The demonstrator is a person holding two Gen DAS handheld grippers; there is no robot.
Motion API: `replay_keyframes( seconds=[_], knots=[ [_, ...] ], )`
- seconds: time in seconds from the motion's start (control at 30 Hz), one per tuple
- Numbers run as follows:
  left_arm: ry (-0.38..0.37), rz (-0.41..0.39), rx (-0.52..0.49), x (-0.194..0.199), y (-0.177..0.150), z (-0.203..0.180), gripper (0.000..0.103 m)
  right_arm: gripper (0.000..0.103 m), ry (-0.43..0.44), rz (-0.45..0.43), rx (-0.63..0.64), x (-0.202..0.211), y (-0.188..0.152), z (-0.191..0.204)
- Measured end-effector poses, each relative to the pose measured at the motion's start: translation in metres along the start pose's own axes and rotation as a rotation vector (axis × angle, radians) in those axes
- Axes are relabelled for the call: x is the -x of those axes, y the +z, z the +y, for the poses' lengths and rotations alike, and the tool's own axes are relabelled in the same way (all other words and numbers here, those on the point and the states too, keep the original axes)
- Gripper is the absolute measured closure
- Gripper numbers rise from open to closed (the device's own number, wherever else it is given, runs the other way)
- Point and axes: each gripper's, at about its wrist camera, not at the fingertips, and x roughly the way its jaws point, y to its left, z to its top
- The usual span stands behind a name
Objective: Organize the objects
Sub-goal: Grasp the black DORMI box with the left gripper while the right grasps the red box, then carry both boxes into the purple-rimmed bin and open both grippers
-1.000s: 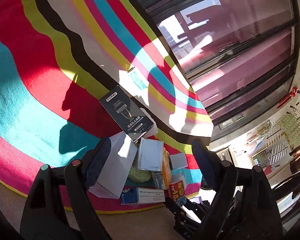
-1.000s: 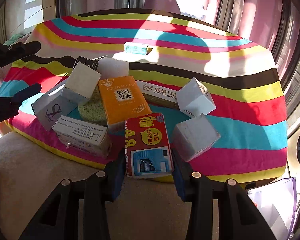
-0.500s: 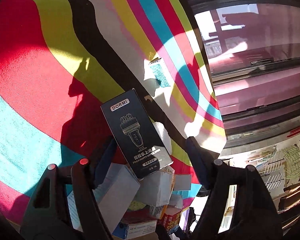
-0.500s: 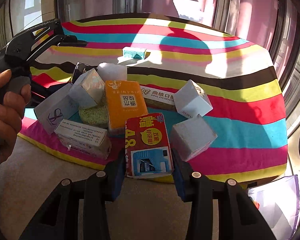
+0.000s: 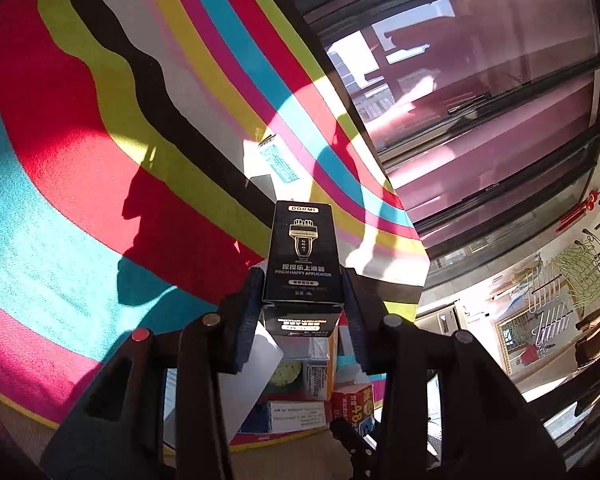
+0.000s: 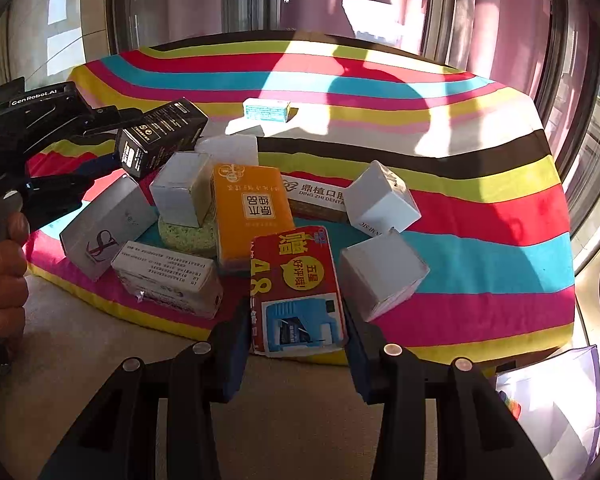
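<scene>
The left gripper (image 5: pixel 303 300) has just been closing, and its fingers (image 5: pixel 247 312) now clamp the black DORMI applicator box (image 5: pixel 303 256) by its lower end. In the right wrist view that box (image 6: pixel 160 138) is lifted above the far left part of the pile, tilted, clear of the striped cloth (image 6: pixel 480 216); a hand (image 6: pixel 2 264) grips the left gripper's handle at the left edge.

The right gripper (image 6: pixel 296 332) has its fingers (image 6: pixel 231 354) clenched on the red battery pack (image 6: pixel 298 292), which lies at the near edge of the striped cloth.

Taking the orange tissue pack (image 6: pixel 250 212) as landmark: the red battery pack lies just in front of it, overlapping its near end. A yellow-green sponge (image 6: pixel 184 236) sits just to its left, with a grey cube box (image 6: pixel 178 188) resting on the sponge. Further left lies a grey flat box with a ribbon logo (image 6: pixel 104 228), and in front of that a white printed carton (image 6: pixel 168 280). Behind the landmark stands a white foam block (image 6: pixel 230 148). To its right lies a dental box (image 6: pixel 316 196), then a white cube box (image 6: pixel 382 200), and nearer, a second grey cube box (image 6: pixel 382 276). Well behind, alone on the cloth, sits a small teal box (image 6: pixel 266 110).
</scene>
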Motion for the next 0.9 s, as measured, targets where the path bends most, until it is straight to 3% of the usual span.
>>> replay_keyframes(
  seconds=[0.13, 0.3, 0.47, 0.9],
  knots=[
    [-0.058, -0.015, -0.085, 0.027, -0.017, -0.015, 0.059, 0.059, -0.004, -0.005, -0.004, 0.001, -0.001, 0.0],
    [-0.099, 0.06, -0.142, 0.043, -0.052, -0.022, 0.06, 0.059, 0.006, -0.011, -0.028, 0.005, -0.002, -0.005],
    [-0.101, 0.165, -0.212, 0.043, -0.085, -0.036, 0.06, 0.059, 0.021, -0.026, -0.08, 0.018, -0.011, -0.014],
    [-0.133, 0.312, -0.288, 0.032, -0.131, -0.065, 0.06, 0.06, 0.014, -0.061, -0.205, 0.058, -0.047, -0.04]
  ],
)
